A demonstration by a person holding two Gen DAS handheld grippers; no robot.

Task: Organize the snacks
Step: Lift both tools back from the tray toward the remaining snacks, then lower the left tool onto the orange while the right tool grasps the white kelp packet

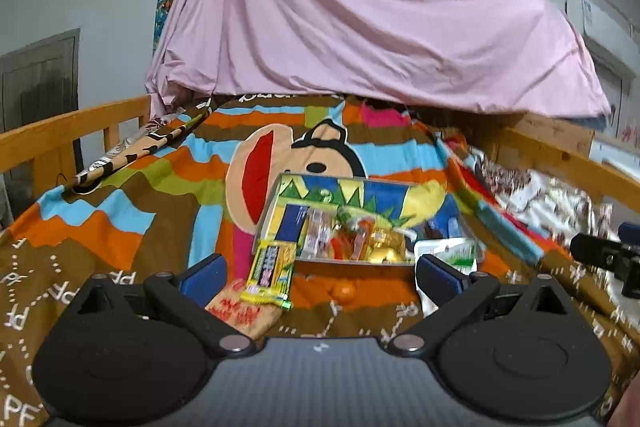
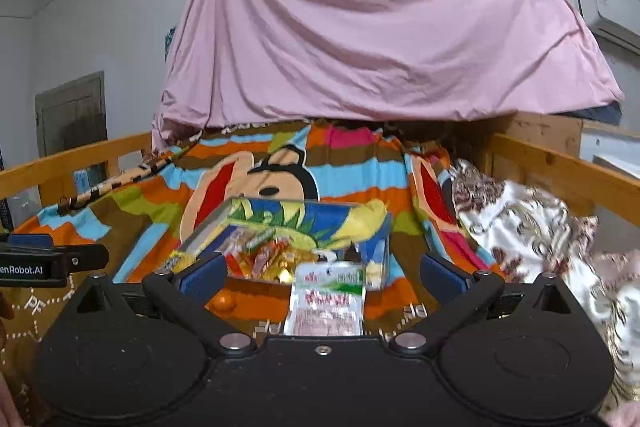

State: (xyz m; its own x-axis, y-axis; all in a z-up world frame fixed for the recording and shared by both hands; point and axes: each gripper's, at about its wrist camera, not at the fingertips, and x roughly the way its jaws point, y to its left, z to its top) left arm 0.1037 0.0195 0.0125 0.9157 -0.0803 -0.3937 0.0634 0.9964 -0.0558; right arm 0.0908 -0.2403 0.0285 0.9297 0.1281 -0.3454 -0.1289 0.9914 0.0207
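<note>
Snack box (image 1: 276, 203), shallow, cartoon-printed lid propped up behind it, sits mid-bed on the striped cartoon blanket (image 1: 132, 195); wrapped snacks fill it. Yellow-green packet (image 1: 270, 273) leans on its near-left corner, over an orange-red packet (image 1: 242, 311). White-green pouch (image 2: 326, 301) lies just in front of the box's right corner. Small orange ball (image 1: 345, 291) near front wall. Left gripper (image 1: 320, 271) wide, empty. Right gripper (image 2: 320, 273) wide, empty, pouch between fingers, untouched. Pink sheet (image 1: 360, 19) drapes behind.
</note>
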